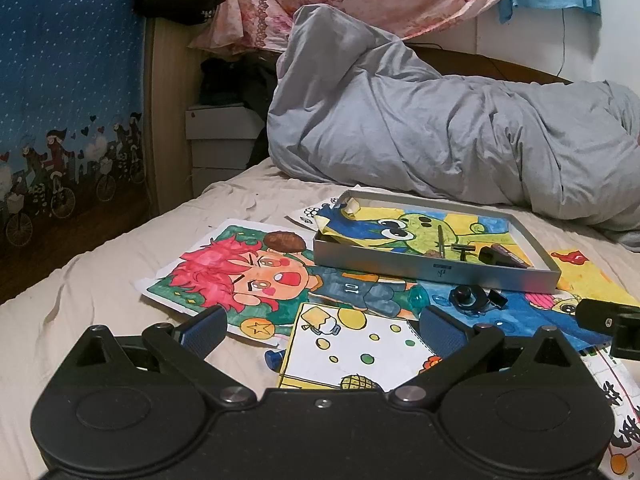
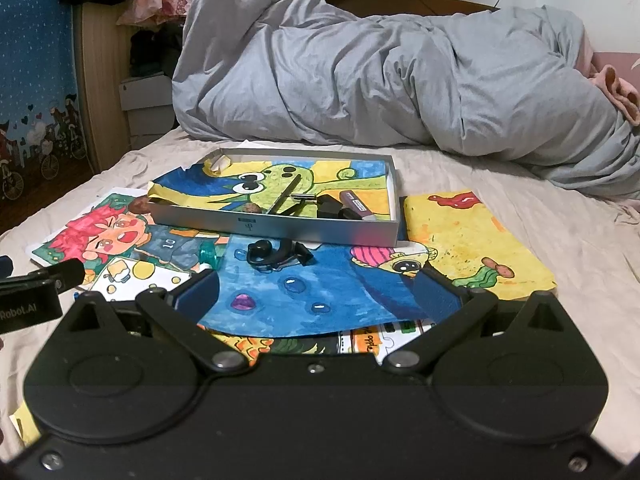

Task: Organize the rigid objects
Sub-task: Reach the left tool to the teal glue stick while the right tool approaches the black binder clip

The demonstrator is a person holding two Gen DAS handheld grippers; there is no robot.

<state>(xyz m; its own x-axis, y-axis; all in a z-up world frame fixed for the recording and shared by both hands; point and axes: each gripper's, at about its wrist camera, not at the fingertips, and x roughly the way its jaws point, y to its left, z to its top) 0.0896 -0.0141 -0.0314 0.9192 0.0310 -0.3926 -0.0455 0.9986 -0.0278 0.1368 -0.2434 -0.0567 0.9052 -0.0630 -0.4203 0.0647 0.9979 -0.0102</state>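
Observation:
A shallow grey box (image 2: 280, 227) (image 1: 400, 265) lies on drawings on the bed. Inside it I see a thin dark stick (image 2: 285, 197), a razor (image 2: 304, 197), a black block (image 2: 329, 206) and a purple-brown bar (image 2: 356, 205). In front of the box lie a black earpiece-like object (image 2: 266, 254) (image 1: 466, 298), a small black clip (image 2: 303, 255) (image 1: 496, 300) and a teal piece (image 2: 209, 258) (image 1: 418, 296). My right gripper (image 2: 318, 294) is open, just short of these loose items. My left gripper (image 1: 322, 326) is open over a white drawing, empty.
Colourful drawings (image 1: 240, 268) cover the beige sheet (image 2: 560, 232). A rolled grey duvet (image 2: 380, 80) lies across the far side of the bed. White boxes (image 1: 220, 140) and a blue curtain (image 1: 68, 80) stand at the left. The other gripper's body (image 2: 36, 292) shows at the left edge.

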